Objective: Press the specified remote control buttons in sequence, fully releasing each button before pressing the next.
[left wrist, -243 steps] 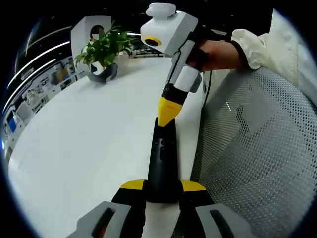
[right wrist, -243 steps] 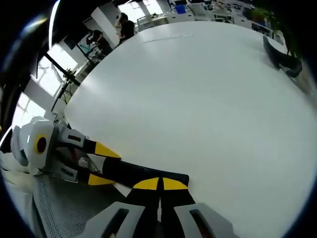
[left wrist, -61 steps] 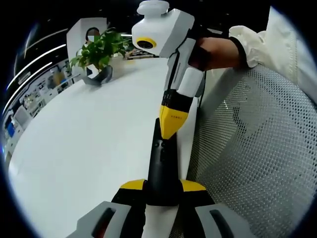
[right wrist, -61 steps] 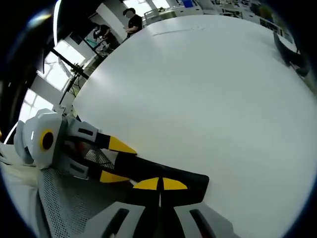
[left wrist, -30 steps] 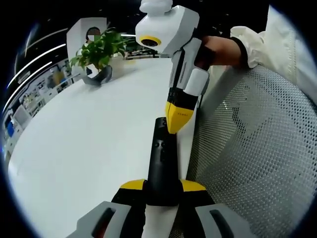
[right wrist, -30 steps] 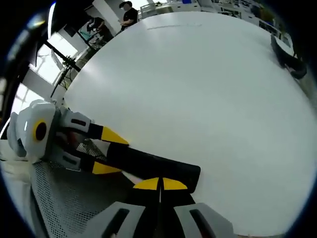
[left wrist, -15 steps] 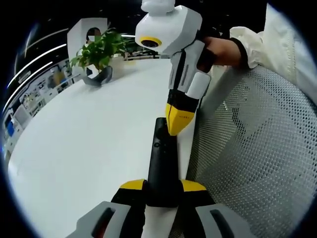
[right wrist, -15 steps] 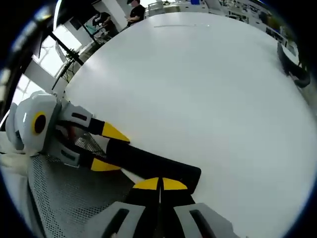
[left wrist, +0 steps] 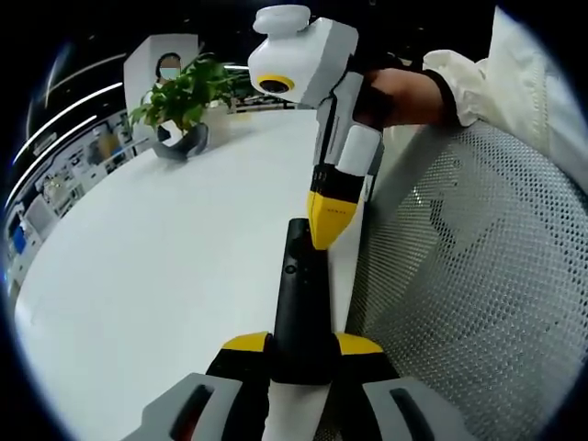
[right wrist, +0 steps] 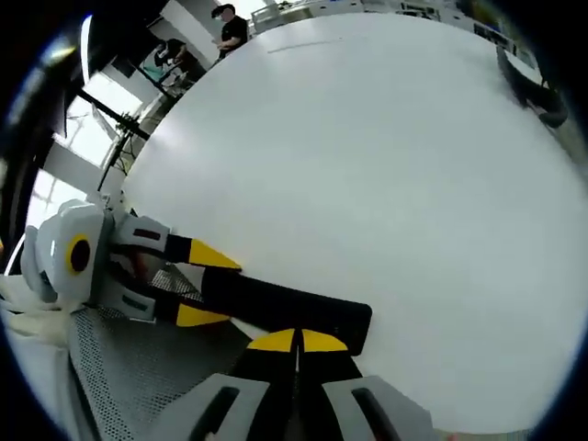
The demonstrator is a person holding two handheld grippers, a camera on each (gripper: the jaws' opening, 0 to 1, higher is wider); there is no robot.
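Remote control [left wrist: 300,303] clamped in the left claw [left wrist: 302,344] over the white tabletop [left wrist: 165,266].
It runs up frame centre; the right claw [left wrist: 329,223], tips closed together, touches its far end from above.

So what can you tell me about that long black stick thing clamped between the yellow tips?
It is a slim black plastic remote control, with small buttons on its upper face. The left gripper clamps its near end and holds it above the white table. The right gripper has its shut yellow tips at the far end, seemingly touching it.
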